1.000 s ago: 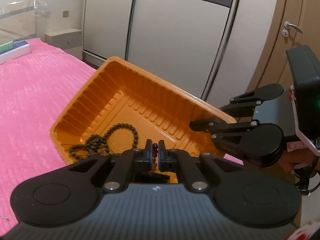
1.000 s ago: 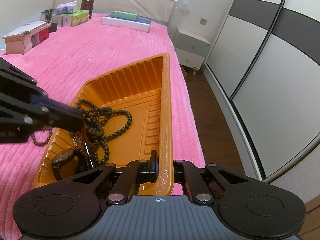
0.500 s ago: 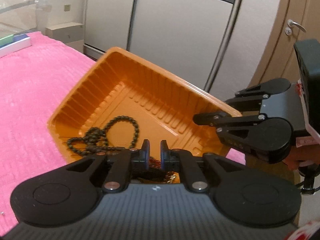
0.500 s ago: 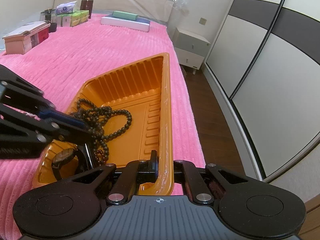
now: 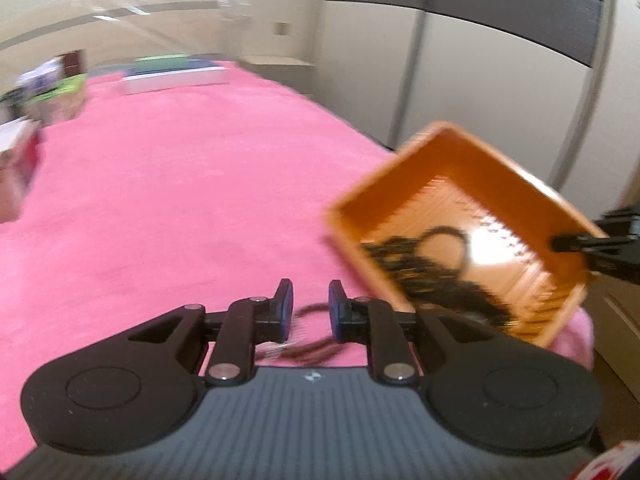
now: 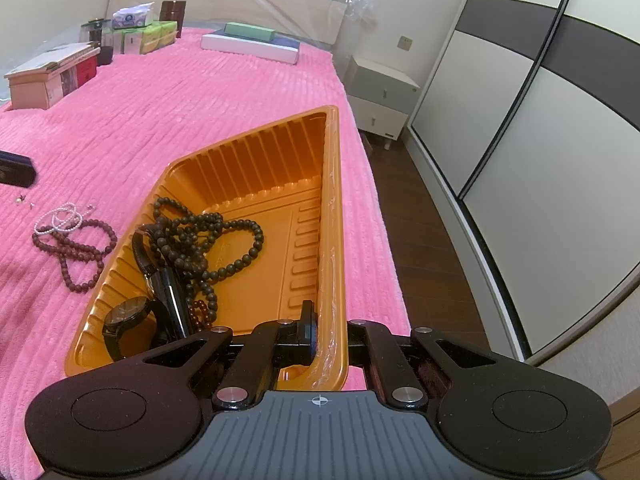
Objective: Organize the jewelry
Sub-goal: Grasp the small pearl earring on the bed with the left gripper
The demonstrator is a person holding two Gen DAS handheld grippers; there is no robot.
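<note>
Since the earlier frame the left gripper [image 5: 310, 306] has swung away from the orange tray [image 6: 332, 216] and now is over the pink blanket [image 5: 168, 200], above a brown bead string [image 5: 316, 350]; its jaws are opening with nothing between them. Right gripper [image 6: 326, 330] is closed on the tray's rim. Black beads [image 6: 208, 236] and a watch [image 6: 126, 316] lie in the tray; a white bracelet [image 6: 60, 218] lies on the blanket beside it

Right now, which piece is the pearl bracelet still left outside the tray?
Find the pink bedspread, then the orange tray held by the right hand-held gripper. On the fabric left of the tray, the pearl bracelet overlaps a reddish-brown bead strand; its beads alone are small and white.
</note>
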